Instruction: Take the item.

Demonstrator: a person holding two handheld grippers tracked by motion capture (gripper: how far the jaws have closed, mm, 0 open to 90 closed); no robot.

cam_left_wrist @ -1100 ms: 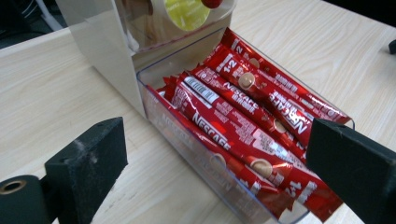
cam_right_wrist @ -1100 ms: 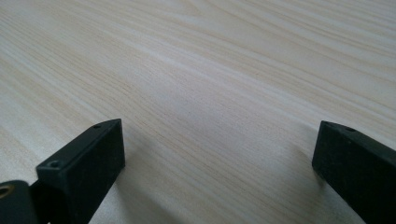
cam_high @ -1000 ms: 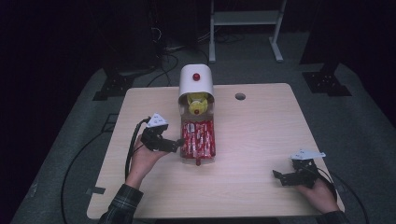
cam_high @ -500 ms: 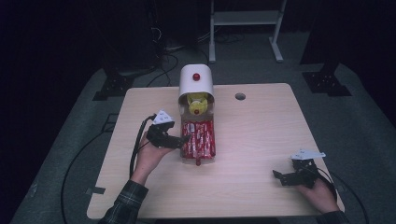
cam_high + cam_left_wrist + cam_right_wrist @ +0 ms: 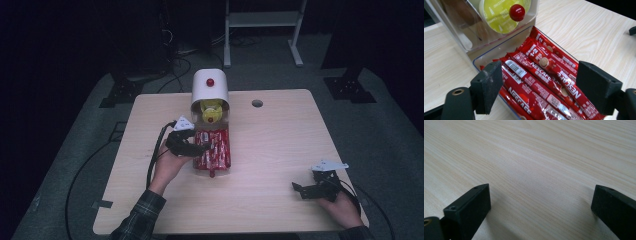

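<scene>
We have the left gripper (image 5: 196,148) over the clear plastic drawer tray (image 5: 499,48) that stands pulled out from the white rounded dispenser (image 5: 210,85) near the middle of the pale wooden counter (image 5: 280,145). The tray is packed with red foil coffee sticks (image 5: 536,82) lying lengthwise, several deep. Above them, behind the clear front with its small red round knob (image 5: 517,12), sit yellow-green foil-topped capsules (image 5: 496,15).

Our left jaws have just been closing, yet they stand well apart: one pad is by the tray's rim on one side, the other over the far side of the pile, with several sticks between them and none pressed by the pads. Nothing is held yet.

To do this well, we judge that we should not close on the whole bundle. It would serve better to settle on the topmost stick, the one lying slightly across the others, bring the jaws down so they straddle its narrow width, and pinch near its middle. The foil is slick and crinkly, so a firm, square pinch matters; a grip near one end would probably let it swing or slip. We should also keep the lower pad clear of the tray wall, or the drawer may shift.

The right gripper (image 5: 311,189) rests near the counter's near right corner, its jaws wide open over bare wood, holding nothing.
</scene>
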